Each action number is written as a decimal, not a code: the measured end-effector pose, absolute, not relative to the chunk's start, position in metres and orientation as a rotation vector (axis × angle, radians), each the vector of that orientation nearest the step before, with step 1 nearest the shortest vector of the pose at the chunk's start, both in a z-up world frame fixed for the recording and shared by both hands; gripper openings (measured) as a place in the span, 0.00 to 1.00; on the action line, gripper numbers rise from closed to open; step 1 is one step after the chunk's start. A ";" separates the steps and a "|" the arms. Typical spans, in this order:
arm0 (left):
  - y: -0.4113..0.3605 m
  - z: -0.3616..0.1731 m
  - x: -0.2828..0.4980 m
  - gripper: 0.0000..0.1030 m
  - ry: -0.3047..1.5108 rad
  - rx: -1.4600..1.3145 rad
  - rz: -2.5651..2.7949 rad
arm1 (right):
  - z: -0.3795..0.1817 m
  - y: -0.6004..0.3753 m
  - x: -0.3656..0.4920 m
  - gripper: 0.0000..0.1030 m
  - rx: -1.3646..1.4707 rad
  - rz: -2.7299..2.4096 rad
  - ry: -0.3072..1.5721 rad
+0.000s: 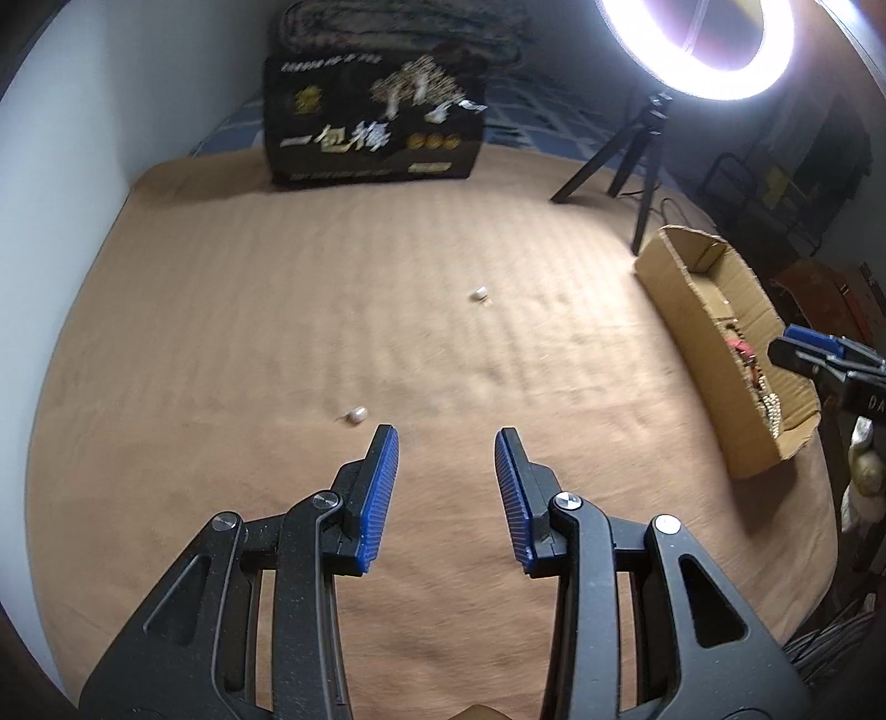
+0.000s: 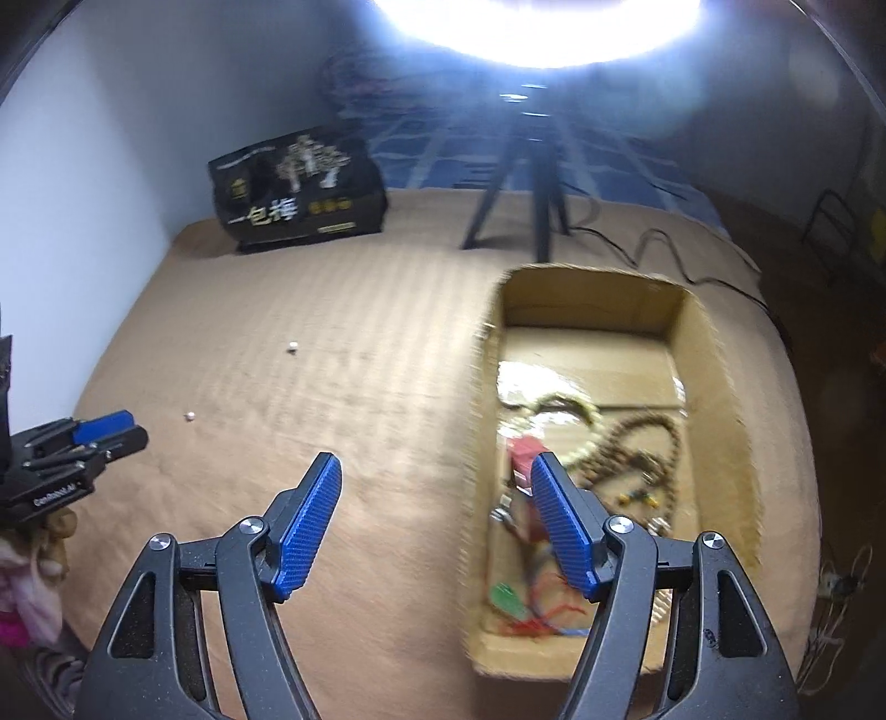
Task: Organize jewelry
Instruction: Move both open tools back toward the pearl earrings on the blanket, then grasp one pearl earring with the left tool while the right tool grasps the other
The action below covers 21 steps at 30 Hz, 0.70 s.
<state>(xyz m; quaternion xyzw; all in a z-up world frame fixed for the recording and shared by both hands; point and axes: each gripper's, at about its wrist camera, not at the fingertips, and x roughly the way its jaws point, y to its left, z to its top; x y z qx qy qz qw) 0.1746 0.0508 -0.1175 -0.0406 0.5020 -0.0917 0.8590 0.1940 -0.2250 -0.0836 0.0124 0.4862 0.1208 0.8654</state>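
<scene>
Left wrist view places the left gripper (image 1: pixel 446 437) low over the tan cloth (image 1: pixel 277 310), jaws spread and holding nothing. The near pearl (image 1: pixel 356 415) lies on the cloth just beyond and slightly left of the left fingertip — outside the gap, not between the pads. A second pearl, the far pearl (image 1: pixel 478 294), rests farther out and a little right of the gripper's centre line. Both pieces look roughly round, with what may be a short stem on the near one; no long axis can be fixed from this view.

The cardboard box (image 1: pixel 692 327) stands at the right edge of the cloth, well apart from both pearls. In the right wrist view the right gripper (image 2: pixel 437 471) is also spread and empty, its right finger over the box's open top, where bead strands (image 2: pixel 637 448) and red cord (image 2: pixel 537 615) already lie. The left gripper is judged the nearer tool to both loose pearls; the probable next move is a small shift left and forward to bring the near pearl between the pads.

Motion blur softens the box contents, so individual pieces cannot be told apart. The ring light (image 1: pixel 698 44) washes out the far area in the right view, and the box's near wall is partly covered by the right gripper.
</scene>
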 end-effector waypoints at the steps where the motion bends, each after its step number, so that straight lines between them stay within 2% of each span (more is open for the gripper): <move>1: 0.056 -0.121 0.175 0.35 1.060 -0.097 -0.190 | -0.085 -0.216 0.197 0.69 0.024 0.270 1.010; 14: 0.083 -0.159 0.188 0.35 1.084 -0.094 -0.168 | -0.115 -0.141 0.241 0.68 0.021 0.402 0.994; 17: 0.087 -0.163 0.193 0.35 1.082 -0.104 -0.172 | -0.124 -0.125 0.252 0.58 -0.014 0.428 1.004; 21: 0.087 -0.169 0.200 0.35 1.080 -0.108 -0.181 | -0.135 -0.108 0.262 0.55 -0.034 0.462 1.021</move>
